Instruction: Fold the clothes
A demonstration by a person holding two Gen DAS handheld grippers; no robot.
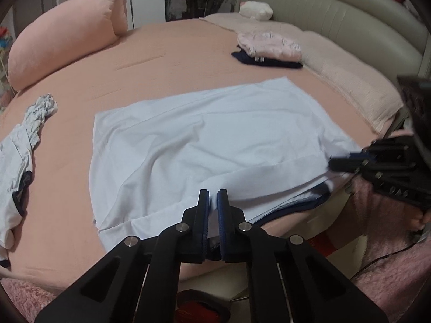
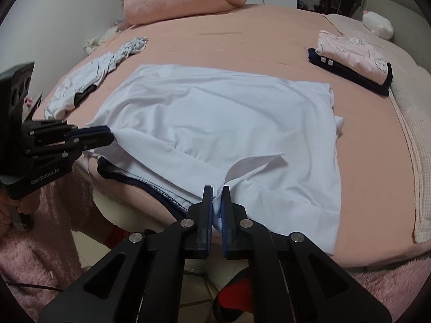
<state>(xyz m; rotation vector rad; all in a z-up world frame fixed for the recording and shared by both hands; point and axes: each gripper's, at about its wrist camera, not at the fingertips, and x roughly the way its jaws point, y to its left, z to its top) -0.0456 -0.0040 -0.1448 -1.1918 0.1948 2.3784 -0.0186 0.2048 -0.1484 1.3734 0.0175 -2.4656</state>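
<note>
A white shirt [image 1: 202, 134] with a navy trim along its near edge lies spread flat on the pink bed [image 1: 175, 62]. My left gripper [image 1: 214, 196] is shut on the shirt's near edge, white cloth pinched between its blue pads. The right gripper [image 1: 332, 162] grips the shirt's right side. In the right wrist view the shirt [image 2: 215, 113] is creased, with a flap raised near my right gripper [image 2: 216, 191], which is shut on the near hem. The left gripper [image 2: 111, 134] holds the shirt's left corner, lifted slightly off the bed.
A folded stack of pink and navy clothes [image 2: 355, 62] sits at the far right. A crumpled white garment [image 1: 16, 150] lies to the left. A pink bolster [image 1: 67, 32] lies at the back, a beige blanket [image 2: 414, 148] along the right edge, and a pink fluffy rug [image 1: 390, 255] below.
</note>
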